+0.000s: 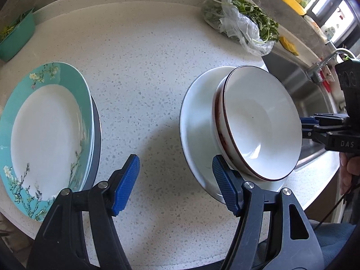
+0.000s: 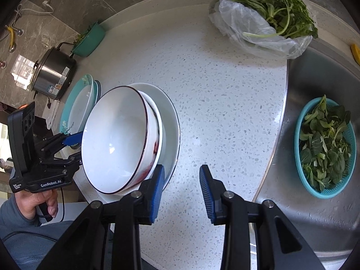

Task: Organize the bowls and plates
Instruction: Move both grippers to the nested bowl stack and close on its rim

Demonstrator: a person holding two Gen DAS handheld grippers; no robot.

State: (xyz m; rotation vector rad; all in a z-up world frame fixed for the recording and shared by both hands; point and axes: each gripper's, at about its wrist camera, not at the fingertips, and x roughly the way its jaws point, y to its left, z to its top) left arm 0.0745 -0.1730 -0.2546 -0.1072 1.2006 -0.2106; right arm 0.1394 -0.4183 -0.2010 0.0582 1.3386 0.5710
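Two white bowls point(image 1: 263, 121) point(image 2: 114, 139) sit nested and tilted on a white plate point(image 1: 195, 117) point(image 2: 171, 123); the top one has a dark rim. A stack of teal floral plates point(image 1: 67, 74) point(image 2: 76, 108) lies to the left. My left gripper point(image 1: 175, 186) point(image 2: 72, 148) is open over bare counter between the two stacks, its right pad close to the white plate's rim. On the bowls' other side my right gripper point(image 2: 181, 191) point(image 1: 307, 127) is open too, with only counter between its pads. Its left pad is near the plate's rim.
A plastic bag of greens point(image 1: 238, 15) point(image 2: 265, 15) lies at the back. A steel sink point(image 2: 315, 67) on the right holds a teal colander of leaves point(image 2: 326, 144). A teal basket point(image 2: 90, 38) and a steel pot point(image 2: 54, 72) stand far left. A hand point(image 2: 38, 207) holds the left gripper.
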